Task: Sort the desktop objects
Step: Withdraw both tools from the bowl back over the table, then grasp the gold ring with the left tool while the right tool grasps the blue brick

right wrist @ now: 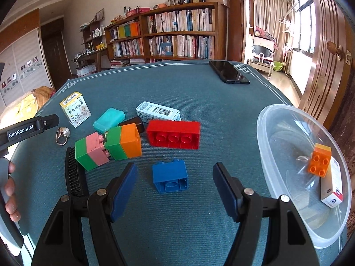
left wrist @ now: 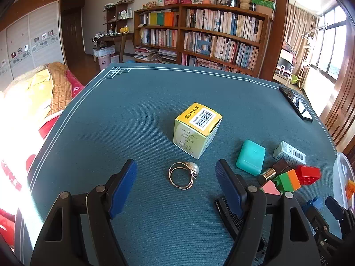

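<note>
The left tongs [left wrist: 176,185] stand wide open, holding nothing, with a pearl ring [left wrist: 183,175] lying between the fingers on the teal surface [left wrist: 133,115]. The right tongs [right wrist: 175,185] are likewise released around a blue brick [right wrist: 170,176]; a clear tub [right wrist: 277,122] sits right, a bookshelf [right wrist: 177,33] far behind.

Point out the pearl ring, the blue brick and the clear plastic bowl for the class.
pearl ring [left wrist: 182,175]: left wrist view, on the gold band beside the pearl.
blue brick [right wrist: 169,173]: right wrist view, on its upper blue face.
clear plastic bowl [right wrist: 264,119]: right wrist view, on its left rim.
</note>
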`<state>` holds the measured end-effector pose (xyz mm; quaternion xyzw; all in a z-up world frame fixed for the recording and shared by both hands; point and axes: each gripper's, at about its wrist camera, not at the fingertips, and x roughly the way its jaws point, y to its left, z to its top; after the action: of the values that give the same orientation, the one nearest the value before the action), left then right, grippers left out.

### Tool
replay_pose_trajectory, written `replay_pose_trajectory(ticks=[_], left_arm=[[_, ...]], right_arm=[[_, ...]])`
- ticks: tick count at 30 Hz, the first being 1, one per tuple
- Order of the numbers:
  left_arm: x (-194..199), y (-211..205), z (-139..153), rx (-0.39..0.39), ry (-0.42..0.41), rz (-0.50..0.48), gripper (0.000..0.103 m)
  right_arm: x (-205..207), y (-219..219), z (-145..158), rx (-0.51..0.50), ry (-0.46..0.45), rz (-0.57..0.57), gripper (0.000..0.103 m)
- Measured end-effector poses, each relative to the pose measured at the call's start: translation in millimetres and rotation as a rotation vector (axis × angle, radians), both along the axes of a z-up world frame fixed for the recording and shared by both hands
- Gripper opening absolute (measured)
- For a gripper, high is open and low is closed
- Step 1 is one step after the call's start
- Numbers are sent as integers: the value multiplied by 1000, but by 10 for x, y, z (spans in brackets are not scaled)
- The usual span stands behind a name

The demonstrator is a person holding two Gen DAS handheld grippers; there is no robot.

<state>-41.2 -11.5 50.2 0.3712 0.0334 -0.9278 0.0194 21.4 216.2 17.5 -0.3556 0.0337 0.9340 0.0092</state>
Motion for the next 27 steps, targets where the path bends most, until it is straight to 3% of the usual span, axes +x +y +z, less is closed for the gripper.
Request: replay_pose_trajectory(ticks=[9, 27], left_arm=[[-140, -40, -219, -15, -63, 10, 76], [-266, -110, -334, 4, -75, 17, 76]], right_arm=[[17, 41, -89, -43, -11, 11, 74], [9, 33, -88, -62, -19, 16, 74]])
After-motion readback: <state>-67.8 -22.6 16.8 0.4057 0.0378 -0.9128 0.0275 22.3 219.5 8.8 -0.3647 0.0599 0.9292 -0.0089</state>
